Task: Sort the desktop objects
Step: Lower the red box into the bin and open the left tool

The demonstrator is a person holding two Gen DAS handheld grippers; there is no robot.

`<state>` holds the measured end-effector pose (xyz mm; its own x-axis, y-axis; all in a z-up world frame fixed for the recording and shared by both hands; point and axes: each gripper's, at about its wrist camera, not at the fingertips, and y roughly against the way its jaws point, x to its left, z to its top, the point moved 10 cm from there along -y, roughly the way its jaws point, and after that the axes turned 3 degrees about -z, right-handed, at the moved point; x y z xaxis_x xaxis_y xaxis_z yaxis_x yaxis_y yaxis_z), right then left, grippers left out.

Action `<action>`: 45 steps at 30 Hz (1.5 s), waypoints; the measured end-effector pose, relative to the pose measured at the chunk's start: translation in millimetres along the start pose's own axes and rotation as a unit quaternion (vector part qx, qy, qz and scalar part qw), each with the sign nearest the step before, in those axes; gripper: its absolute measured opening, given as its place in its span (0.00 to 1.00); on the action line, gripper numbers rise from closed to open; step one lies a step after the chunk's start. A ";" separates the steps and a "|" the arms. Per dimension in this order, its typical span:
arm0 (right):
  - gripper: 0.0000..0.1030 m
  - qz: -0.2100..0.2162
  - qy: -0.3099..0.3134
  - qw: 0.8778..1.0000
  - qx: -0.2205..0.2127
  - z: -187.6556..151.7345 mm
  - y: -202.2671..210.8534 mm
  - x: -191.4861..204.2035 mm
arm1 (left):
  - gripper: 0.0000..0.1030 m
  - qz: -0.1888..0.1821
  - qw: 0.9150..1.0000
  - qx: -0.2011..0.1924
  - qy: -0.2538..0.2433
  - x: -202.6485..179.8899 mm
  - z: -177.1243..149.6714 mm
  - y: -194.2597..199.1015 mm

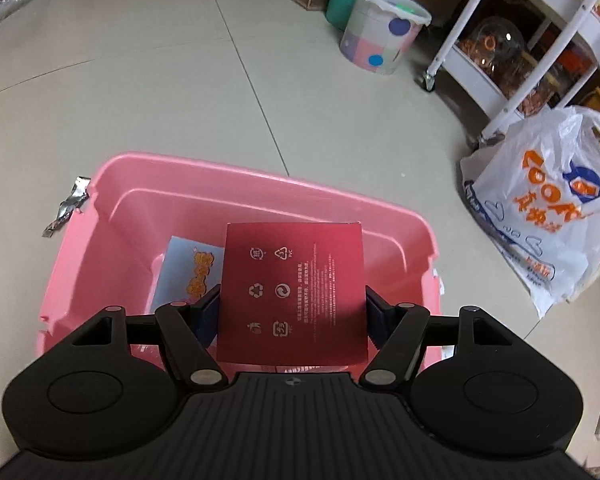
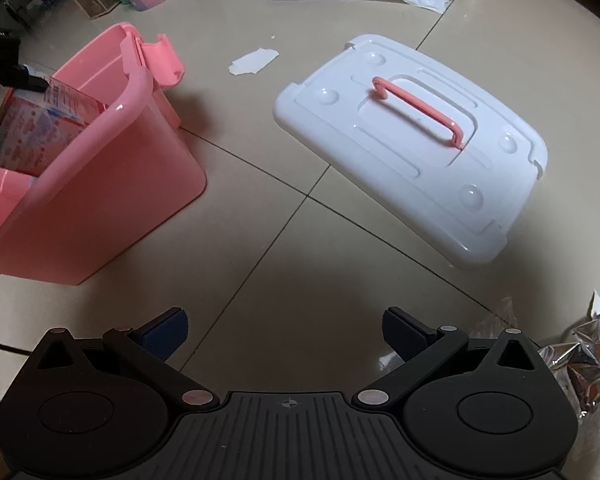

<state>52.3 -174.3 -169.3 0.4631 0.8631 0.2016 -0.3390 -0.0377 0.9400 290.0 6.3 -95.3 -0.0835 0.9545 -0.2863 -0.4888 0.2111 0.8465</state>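
The left gripper (image 1: 292, 312) has its jaws clamped on the 2 side edges of 1 red box (image 1: 294, 292), which hangs over the open pink bin (image 1: 404, 236) on the floor. I judge the sorting to be well along but not finished: the red box is above the bin and not yet released. Inside the bin, the left wrist view shows 1 pale blue packet (image 1: 188, 268) with gold lettering, and the right wrist view shows a pink-patterned package (image 2: 32, 128) leaning against the near wall; whether these are the same item I cannot tell.

The right gripper (image 2: 286, 334) holds nothing, its jaws wide apart over bare tile. 1 white lid (image 2: 416, 148) with 1 pink handle (image 2: 416, 110) lies flat on the floor, well apart from the bin, so closing the bin looks like a remaining step. 1 crumpled foil wrapper (image 2: 584, 364) sits just beside the right gripper, and 1 scrap of paper (image 2: 254, 62) lies between bin and lid.
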 end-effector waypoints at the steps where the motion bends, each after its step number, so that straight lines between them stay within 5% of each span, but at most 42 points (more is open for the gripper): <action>1: 1.00 0.000 0.001 1.000 0.001 -0.5 -0.5 0.0 | 0.68 -0.003 1.000 -0.004 0.006 -0.2 0.3 0.5; 7: 1.00 -0.001 0.008 1.000 -0.001 -0.9 -0.8 1.3 | 0.68 -0.036 0.998 -0.011 0.044 -7.3 5.6 -3.0; 17: 1.00 -0.004 0.013 1.000 0.003 -2.4 -4.8 -0.1 | 0.69 -0.033 0.999 -0.013 0.029 -7.6 8.2 -5.4; 45: 1.00 -0.004 0.025 1.000 0.005 -3.4 -2.3 -1.3 | 0.82 0.121 0.991 -0.010 -0.057 20.9 16.2 19.1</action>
<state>49.7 -173.6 -172.7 0.4249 0.8870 0.1809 -0.3273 -0.0358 0.9442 293.1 33.6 -77.8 -0.1020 0.9945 -0.0229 -0.4840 -0.0295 0.8746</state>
